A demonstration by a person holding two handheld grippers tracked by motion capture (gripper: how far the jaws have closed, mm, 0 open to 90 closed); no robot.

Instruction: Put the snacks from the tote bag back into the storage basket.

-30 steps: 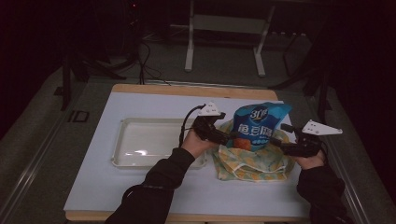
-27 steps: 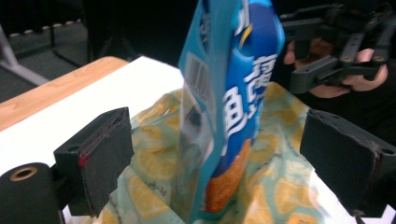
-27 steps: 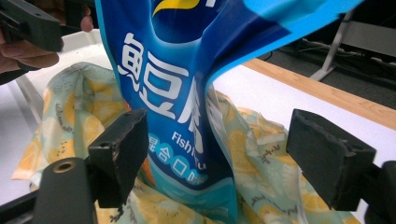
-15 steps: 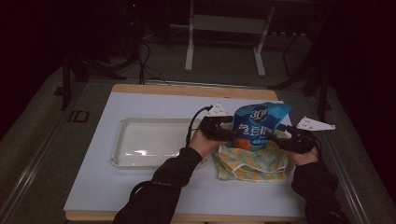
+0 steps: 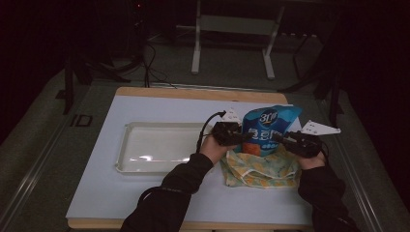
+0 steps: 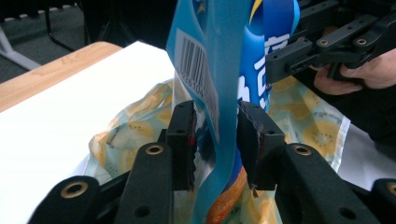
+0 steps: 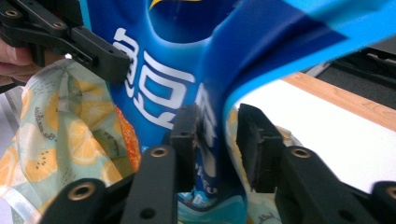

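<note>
**Both grippers closed in on the blue snack bag**

Since a second earlier, both hands had drawn in against the bag. On the table (image 5: pixel 145 203), a clear tray (image 5: pixel 159 145) lay at the left. Next, the left gripper (image 5: pixel 244 137), jaws just closing, straddled the blue snack bag's (image 5: pixel 268 126) edge, pads not quite pinching. That bag stood in a lemon-print cloth bag (image 5: pixel 261 169). The right gripper (image 5: pixel 279 138), likewise closing, bracketed its other edge without clamping.

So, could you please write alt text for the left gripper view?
The left gripper has just been closing its two black jaws around the side edge of an upright blue snack bag, which stands in a lemon-print bag.
</note>
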